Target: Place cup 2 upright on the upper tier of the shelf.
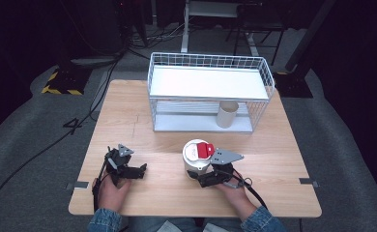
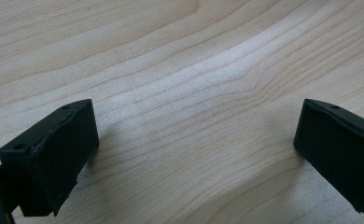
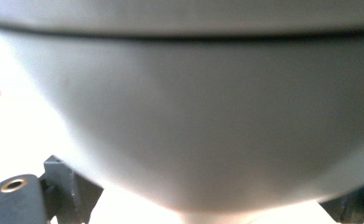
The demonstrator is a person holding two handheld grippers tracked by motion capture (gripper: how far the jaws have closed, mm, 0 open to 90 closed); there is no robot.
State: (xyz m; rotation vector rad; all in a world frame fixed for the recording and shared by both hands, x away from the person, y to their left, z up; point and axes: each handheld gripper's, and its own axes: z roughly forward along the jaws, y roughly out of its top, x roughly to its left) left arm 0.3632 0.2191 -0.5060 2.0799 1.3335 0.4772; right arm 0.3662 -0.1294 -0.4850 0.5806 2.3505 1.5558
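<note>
Two grippers on your bench (image 1: 143,101): your right gripper (image 1: 202,175) has its fingers clamped around the white canister (image 1: 196,157), which stands in front of the wire rack (image 1: 208,92). Your left gripper (image 1: 137,170), well left of the canister, has fingers spread wide, holding nothing.

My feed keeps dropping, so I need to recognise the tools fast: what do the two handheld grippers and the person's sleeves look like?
Both are black. The left gripper has two blocky black jaws with small screw holes, a small grey three-cornered plate on top and a black cable trailing back. The right gripper carries a larger grey three-cornered plate, and its black cable loops toward the table edge. The person wears blue denim sleeves.
</note>
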